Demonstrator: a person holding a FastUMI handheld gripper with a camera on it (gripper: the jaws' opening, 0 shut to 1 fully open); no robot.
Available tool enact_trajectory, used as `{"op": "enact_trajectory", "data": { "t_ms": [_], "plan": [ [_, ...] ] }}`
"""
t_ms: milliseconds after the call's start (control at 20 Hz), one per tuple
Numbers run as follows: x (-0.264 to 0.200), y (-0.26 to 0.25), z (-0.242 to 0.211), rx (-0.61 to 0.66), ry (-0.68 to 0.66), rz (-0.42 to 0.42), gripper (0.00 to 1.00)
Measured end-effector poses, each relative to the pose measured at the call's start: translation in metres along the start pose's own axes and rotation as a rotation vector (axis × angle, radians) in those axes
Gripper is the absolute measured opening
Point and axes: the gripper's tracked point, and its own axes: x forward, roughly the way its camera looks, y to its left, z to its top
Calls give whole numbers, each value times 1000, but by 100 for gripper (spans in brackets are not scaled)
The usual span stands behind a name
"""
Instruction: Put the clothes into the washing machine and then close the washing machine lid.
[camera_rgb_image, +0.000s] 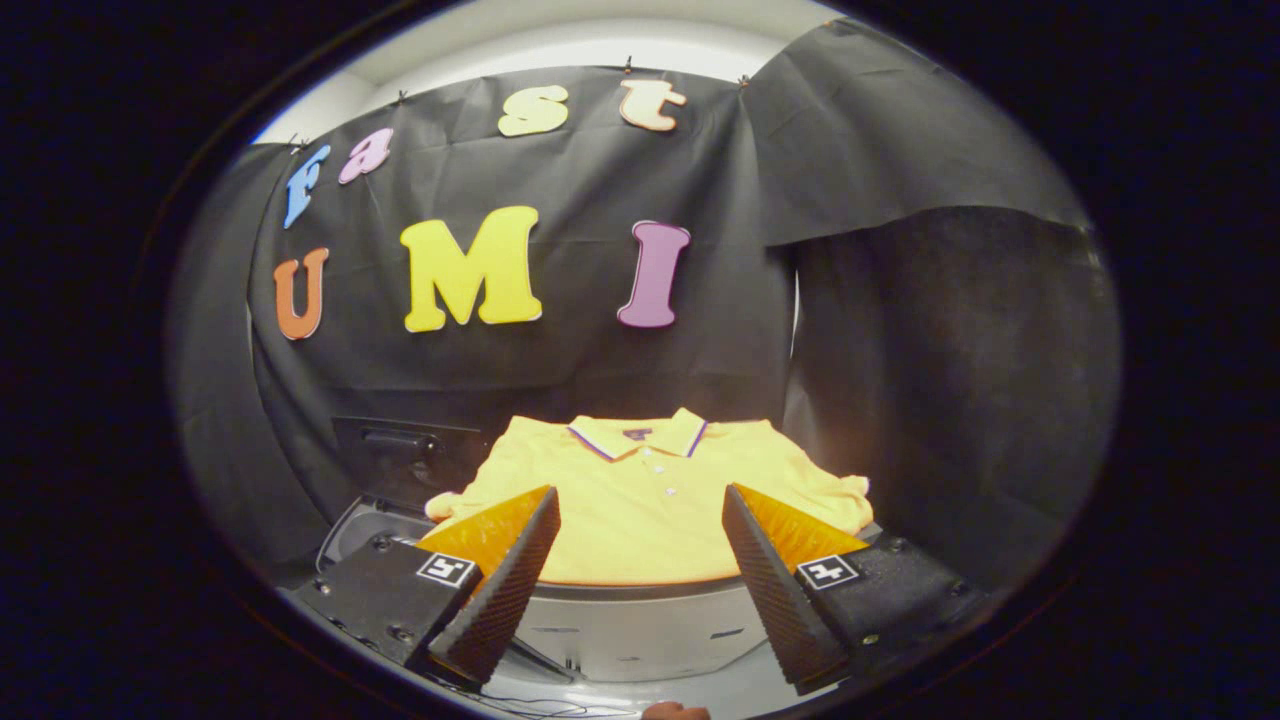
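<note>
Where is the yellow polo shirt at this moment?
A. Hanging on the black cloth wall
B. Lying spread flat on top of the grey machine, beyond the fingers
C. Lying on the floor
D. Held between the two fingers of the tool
B: the yellow polo shirt lies spread on the grey machine, beyond the open tool, whose fingers touch nothing.

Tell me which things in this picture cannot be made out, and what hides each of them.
- Washing machine, gripper view: its opening is covered by the yellow polo shirt spread flat on top, so whether the drum is open cannot be told.
- Dark panel behind the shirt's sleeve: too dim to identify.
- Shirt's lower hem: partly hidden behind the fingers of the open gripper.
</note>
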Motion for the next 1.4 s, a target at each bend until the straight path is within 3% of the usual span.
{"op": "enact_trajectory", "data": {
  "t_ms": [200, 450, 1400],
  "plan": [
    [40, -5, 0, -60, 101, -1, 100],
    [82, -4, -20, -96, 272, 58, 100],
    [143, -14, -35, -117, 457, 72, 100]
  ]
}}
